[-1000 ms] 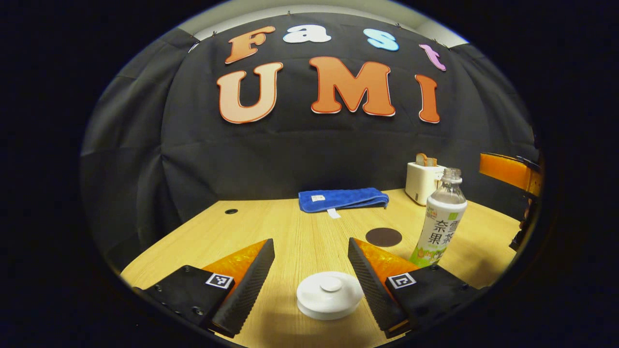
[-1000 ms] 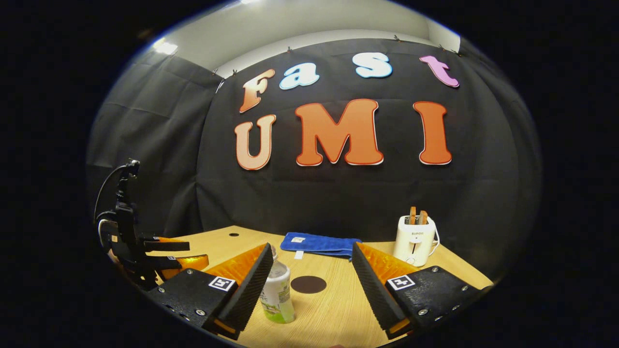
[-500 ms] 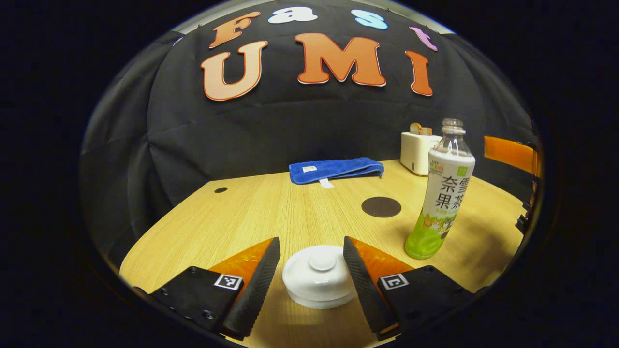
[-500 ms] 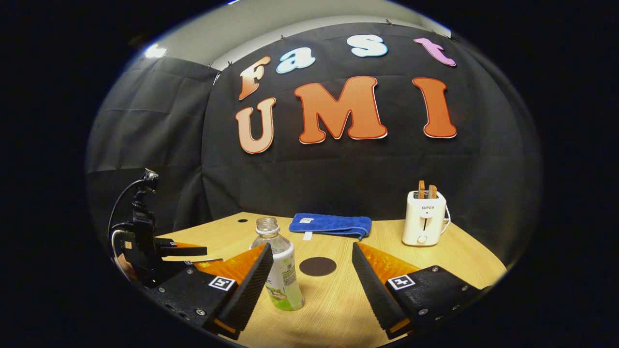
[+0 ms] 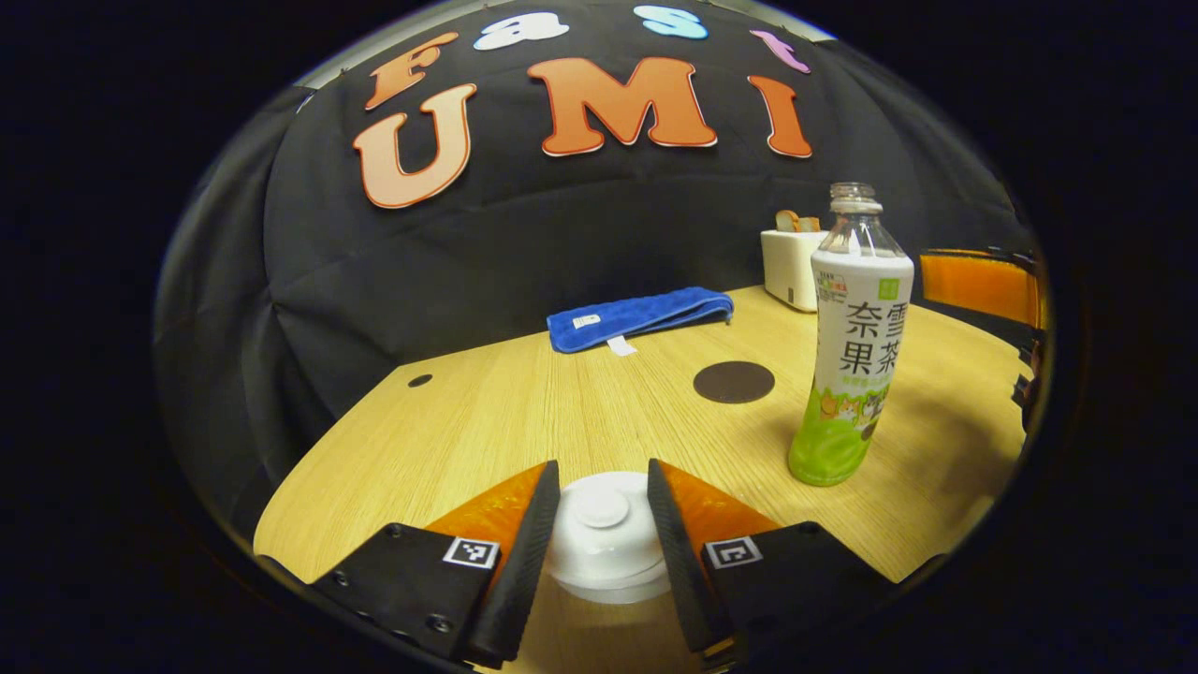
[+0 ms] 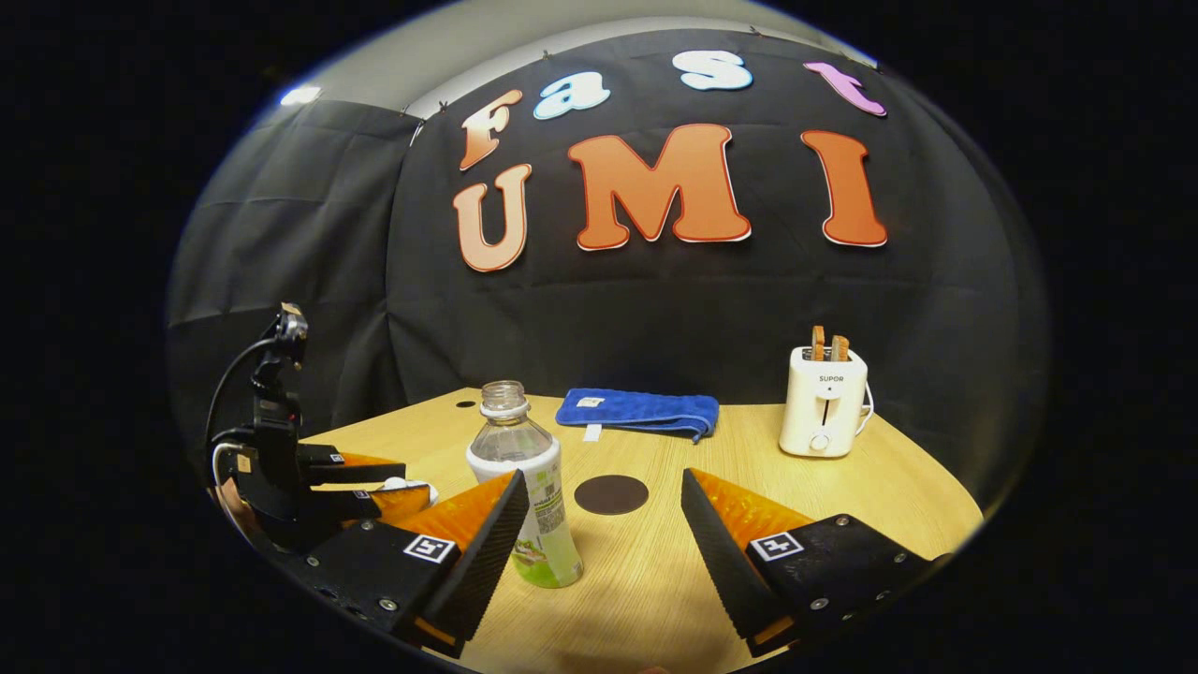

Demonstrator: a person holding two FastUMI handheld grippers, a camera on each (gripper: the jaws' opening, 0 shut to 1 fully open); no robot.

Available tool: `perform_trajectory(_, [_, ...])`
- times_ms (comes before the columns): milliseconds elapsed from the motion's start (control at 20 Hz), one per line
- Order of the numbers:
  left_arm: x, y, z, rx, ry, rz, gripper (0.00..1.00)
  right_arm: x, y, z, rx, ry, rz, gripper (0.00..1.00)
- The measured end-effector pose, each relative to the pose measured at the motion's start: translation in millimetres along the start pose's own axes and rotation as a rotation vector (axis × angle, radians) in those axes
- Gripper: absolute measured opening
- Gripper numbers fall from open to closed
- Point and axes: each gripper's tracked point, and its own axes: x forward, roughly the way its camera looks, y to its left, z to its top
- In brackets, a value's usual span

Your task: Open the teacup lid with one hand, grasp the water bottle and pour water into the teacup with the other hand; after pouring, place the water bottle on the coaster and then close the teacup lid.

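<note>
Each set of tongs, left tongs [image 5: 602, 552] and right tongs [image 6: 599, 552], has two wedge-shaped fingers with ribbed inner faces, each finger seated in a matte black block with small screws and a square black-and-white marker on top. In the right gripper view, the left tongs [image 6: 393, 479] carry a black upright mount with a looping cable

A light wooden worktop [image 6: 870, 487] fills the lower frame, backed by draped black cloth [image 6: 309, 281]. A pale wall [image 6: 524, 28] and a ceiling light [image 6: 298, 95] show upper left; a cable hole [image 5: 420, 380] marks the wood.
</note>
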Motion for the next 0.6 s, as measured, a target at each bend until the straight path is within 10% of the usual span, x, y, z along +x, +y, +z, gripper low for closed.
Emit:
perform_trajectory(200, [1,2,5,-0.002,-0.013,0.009,0.36,1,2,-4,-0.011,0.01,0.008,0.99])
perform_trajectory(600, [-1,10,12,-0.039,-0.054,0.023,0.28,6,18,-17,-0.057,0.053,0.053,0.99])
